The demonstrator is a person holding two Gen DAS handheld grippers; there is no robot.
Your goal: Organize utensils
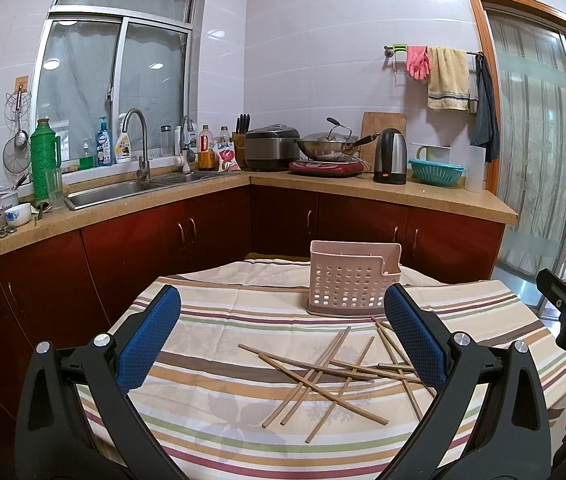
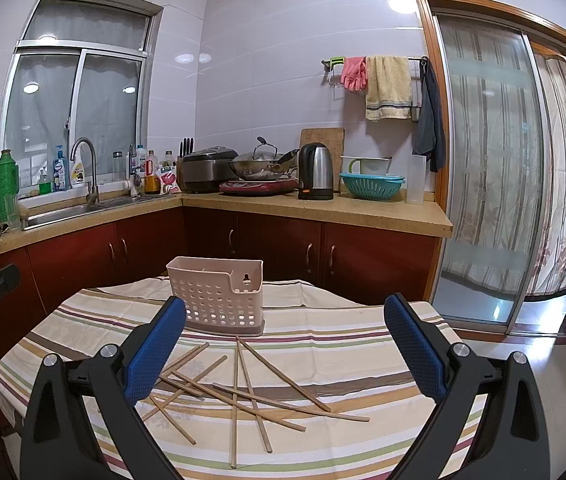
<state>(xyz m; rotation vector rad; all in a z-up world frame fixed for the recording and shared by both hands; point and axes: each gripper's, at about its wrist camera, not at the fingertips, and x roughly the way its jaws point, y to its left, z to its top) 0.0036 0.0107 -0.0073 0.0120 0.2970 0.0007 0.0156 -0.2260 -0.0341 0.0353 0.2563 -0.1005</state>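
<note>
Chopsticks [image 1: 335, 376]: scattered, crossing on the striped tablecloth [image 1: 243, 308], near of the pink holder [image 1: 353, 280].
Left gripper [image 1: 283, 312]: spread wide, empty, above them.
Right gripper [image 2: 285, 316]: spread wide, empty, chopsticks below.

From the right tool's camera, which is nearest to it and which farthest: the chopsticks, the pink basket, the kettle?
1. Chopsticks: scattered on the tablecloth, right below the right tool.
2. Basket: farther back on the table, left of centre.
3. Kettle: on the far counter.
</note>
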